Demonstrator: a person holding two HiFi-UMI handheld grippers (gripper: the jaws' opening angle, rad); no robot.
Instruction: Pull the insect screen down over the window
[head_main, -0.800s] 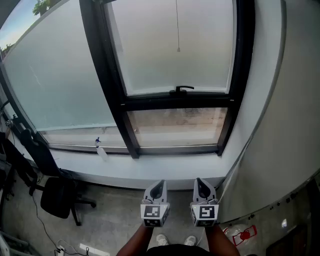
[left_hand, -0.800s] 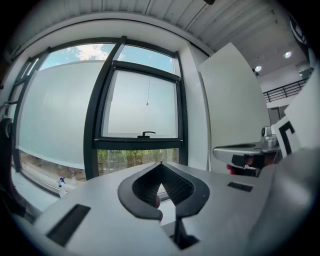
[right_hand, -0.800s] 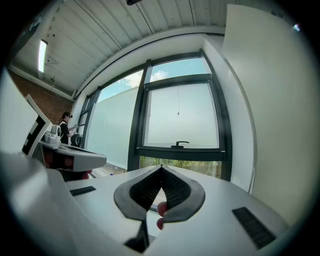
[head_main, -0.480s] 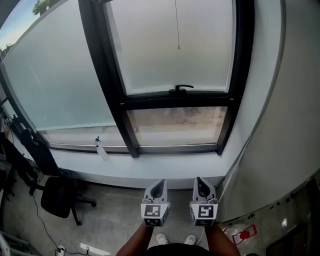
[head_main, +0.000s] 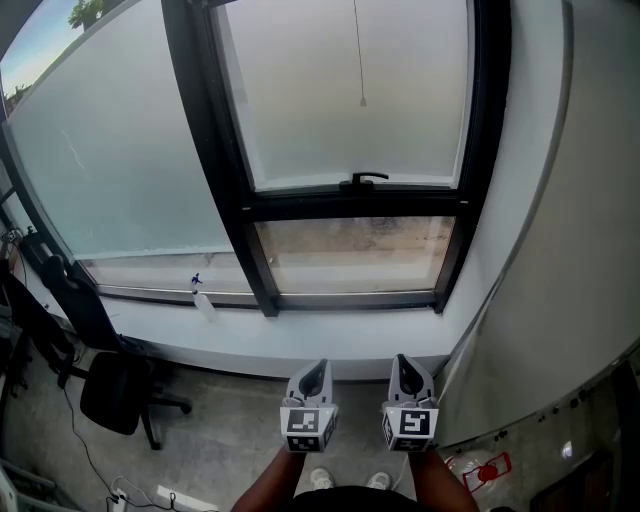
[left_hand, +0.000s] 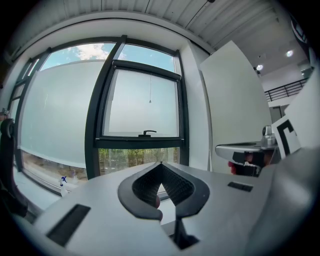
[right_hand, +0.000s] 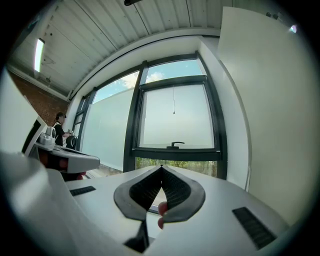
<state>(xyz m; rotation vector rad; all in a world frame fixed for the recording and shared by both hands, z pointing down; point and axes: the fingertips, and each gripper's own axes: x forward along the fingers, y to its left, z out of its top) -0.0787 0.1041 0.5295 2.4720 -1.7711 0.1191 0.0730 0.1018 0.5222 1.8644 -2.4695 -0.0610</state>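
Note:
A black-framed window (head_main: 212, 150) fills the wall ahead, with a black handle (head_main: 365, 180) on the lower bar of its upper pane. A thin pull cord ending in a small bead (head_main: 362, 101) hangs in front of that pane; the bead (left_hand: 149, 101) also shows in the left gripper view, and the bead (right_hand: 173, 112) in the right gripper view. Both grippers are held low and side by side, well short of the window. The left gripper (head_main: 318, 370) is shut and holds nothing. The right gripper (head_main: 403, 364) is shut and holds nothing too.
A small spray bottle (head_main: 203, 300) stands on the white sill (head_main: 330, 335). A black office chair (head_main: 120, 392) and dark gear stand at the left on the floor. A white wall (head_main: 580, 250) runs along the right. A person (right_hand: 60, 127) stands far left.
Only the head view has shifted slightly; both grippers stay low and shut, and the cord hangs as before.

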